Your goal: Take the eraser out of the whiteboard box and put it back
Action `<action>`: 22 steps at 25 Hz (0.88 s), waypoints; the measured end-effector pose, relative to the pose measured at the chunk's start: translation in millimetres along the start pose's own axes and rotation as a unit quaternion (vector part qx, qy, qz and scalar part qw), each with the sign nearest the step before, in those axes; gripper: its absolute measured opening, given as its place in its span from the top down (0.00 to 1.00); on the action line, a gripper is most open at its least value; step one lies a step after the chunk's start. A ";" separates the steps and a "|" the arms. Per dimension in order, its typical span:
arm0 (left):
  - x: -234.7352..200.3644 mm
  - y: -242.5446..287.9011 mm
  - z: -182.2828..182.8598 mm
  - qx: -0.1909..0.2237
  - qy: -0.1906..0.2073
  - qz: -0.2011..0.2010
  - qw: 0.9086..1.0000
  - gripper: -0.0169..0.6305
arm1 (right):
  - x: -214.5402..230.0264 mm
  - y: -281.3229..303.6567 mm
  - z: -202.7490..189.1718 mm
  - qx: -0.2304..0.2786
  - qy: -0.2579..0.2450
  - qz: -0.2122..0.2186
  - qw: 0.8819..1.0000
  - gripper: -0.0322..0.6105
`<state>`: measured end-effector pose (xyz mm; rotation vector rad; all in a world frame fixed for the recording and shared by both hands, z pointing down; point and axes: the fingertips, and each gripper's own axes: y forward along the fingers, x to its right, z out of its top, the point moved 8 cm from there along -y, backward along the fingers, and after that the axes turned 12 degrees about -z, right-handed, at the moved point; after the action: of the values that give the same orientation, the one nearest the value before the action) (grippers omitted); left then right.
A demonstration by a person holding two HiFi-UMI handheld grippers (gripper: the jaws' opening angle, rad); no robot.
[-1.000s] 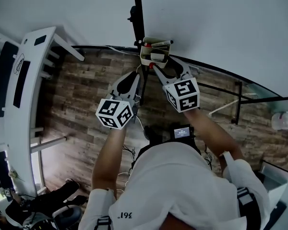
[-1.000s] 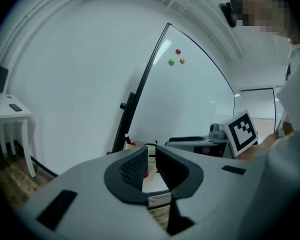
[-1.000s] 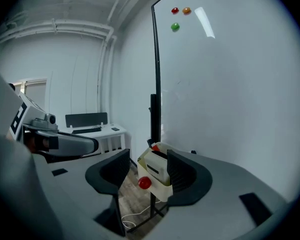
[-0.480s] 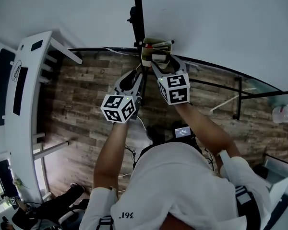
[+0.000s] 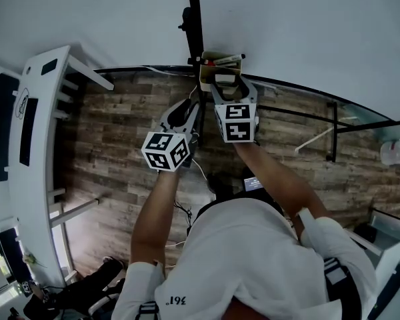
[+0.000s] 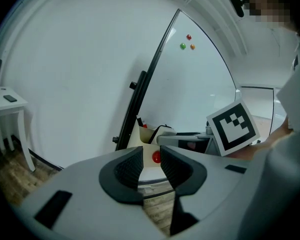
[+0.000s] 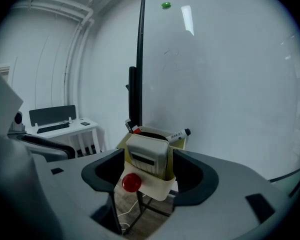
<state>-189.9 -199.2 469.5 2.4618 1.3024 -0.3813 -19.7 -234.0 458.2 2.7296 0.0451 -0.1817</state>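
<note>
Pale eraser [image 7: 147, 151] sits in whiteboard box [image 7: 157, 188] btwn jaws of my right hand-held gripper [image 7: 147, 159], just opened wide. Jaws of left hand-held gripper [image 6: 151, 158]: slightly apart, empty.

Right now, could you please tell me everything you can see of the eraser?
The eraser is a pale, plastic-looking block with rounded corners and a dark slot across its face. It stands upright in the cream box, its upper part sticking out, with a marker behind it. The right tongs have just been opening; the eraser sits between their parted jaws, which seem not to press on it.
</note>
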 end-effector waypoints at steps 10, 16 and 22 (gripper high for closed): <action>-2.9 -0.1 -1.3 -0.006 -0.005 -0.014 1.000 0.83 | -11.8 3.3 1.7 -0.004 0.006 -0.020 1.000 0.49; -3.0 -1.0 -2.6 -0.006 -0.006 -0.018 1.000 0.83 | -7.2 5.0 -4.0 -0.004 0.038 -0.027 0.999 0.49; 0.5 -1.8 -2.2 -0.006 -0.007 -0.019 1.000 0.83 | -7.8 8.7 -1.2 -0.009 0.037 -0.033 0.999 0.49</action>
<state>-191.0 -197.0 470.9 2.4225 1.3444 -0.3987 -26.7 -241.5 463.8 2.7186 0.1570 -0.0981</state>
